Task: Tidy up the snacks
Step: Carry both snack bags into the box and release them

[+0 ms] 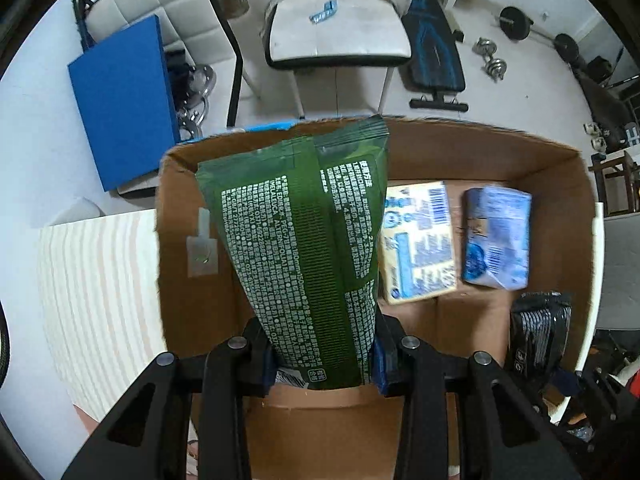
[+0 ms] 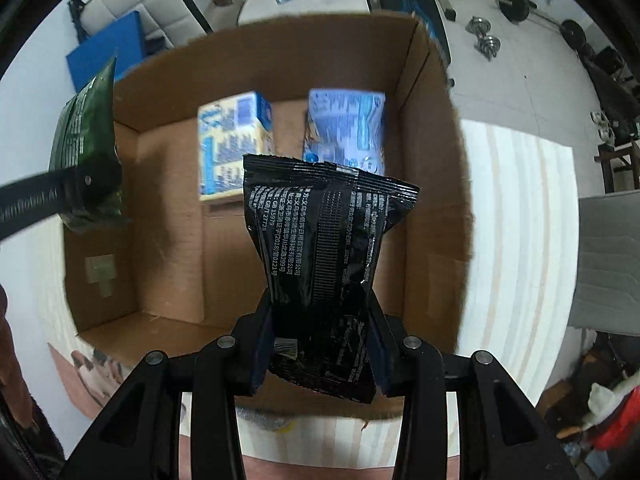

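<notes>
The left gripper [image 1: 324,356] has its jaws closed on the lower end of a green packet [image 1: 304,248], which stands up from the fingers with its white-printed back toward the camera and hangs above the left part of the cardboard box [image 1: 480,148]; in the right wrist view the same green packet [image 2: 86,148] shows at the box's left wall, clamped by the left gripper [image 2: 86,192] that reaches in from the left edge. The right gripper [image 2: 320,354] has its jaws pressed against both sides of a black packet [image 2: 324,252], squeezing its lower half narrow while the top flares out wider; this packet is held above the near middle of the cardboard box [image 2: 424,92]; the left wrist view catches the black packet [image 1: 538,332] at the box's right near corner.

On the box floor, toward the far wall, lie a yellow and blue carton [image 1: 418,240] and just to its right a light blue packet [image 1: 498,236], close together with a strip of bare cardboard between them; in the right wrist view the yellow and blue carton [image 2: 234,144] and the light blue packet [image 2: 346,128] lie beyond the black packet. The box sits on a pale striped table [image 2: 516,232]; beyond the box stand a white chair [image 1: 340,36], a blue board [image 1: 124,100] and a weight bench [image 1: 434,52], with dumbbells [image 1: 490,58] on the floor to the right.
</notes>
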`<state>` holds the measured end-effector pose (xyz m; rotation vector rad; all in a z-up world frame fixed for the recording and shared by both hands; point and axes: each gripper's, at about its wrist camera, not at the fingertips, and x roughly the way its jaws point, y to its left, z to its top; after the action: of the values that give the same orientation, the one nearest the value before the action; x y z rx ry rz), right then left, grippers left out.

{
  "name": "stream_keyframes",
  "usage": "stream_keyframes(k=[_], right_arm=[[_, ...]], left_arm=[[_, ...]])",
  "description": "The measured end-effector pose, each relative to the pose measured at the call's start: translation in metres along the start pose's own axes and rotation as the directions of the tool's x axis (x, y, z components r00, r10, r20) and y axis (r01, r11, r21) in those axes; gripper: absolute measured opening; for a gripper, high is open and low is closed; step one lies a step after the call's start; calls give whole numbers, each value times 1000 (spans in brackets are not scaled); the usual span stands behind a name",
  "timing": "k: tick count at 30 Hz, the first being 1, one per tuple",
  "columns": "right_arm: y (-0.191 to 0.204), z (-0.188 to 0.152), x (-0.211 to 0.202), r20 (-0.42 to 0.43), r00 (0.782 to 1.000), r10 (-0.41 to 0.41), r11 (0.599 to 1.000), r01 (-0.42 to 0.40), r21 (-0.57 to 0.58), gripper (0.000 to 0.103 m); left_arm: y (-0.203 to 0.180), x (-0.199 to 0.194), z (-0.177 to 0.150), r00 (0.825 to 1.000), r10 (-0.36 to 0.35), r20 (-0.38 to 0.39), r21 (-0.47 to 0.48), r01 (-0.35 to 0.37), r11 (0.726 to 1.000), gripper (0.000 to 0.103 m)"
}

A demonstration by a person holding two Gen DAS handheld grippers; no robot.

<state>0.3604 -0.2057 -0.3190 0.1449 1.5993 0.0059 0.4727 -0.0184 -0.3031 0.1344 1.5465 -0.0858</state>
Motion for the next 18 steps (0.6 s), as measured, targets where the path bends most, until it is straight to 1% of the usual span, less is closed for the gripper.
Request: stream_keyframes(k=[2,4,9,18], right_arm=[[2,1,7,-15,1000,-8,1000,8,0,43],[3,9,18,-27,999,-17,1000,17,1,43],[2,13,31,-53,998,-35,999,35,1,43],[8,23,53,-66,997,-48,999,48,-2,43]], left_arm=[[0,8,5,1000,-1,-15,2,1,1000,33],[-1,15,9,1000,-6,-26,2,6,1000,33],[-1,26,17,999,-14,-46,-4,14,1000,33],[7,39,24,997,-15,-70,-34,13,999,33]])
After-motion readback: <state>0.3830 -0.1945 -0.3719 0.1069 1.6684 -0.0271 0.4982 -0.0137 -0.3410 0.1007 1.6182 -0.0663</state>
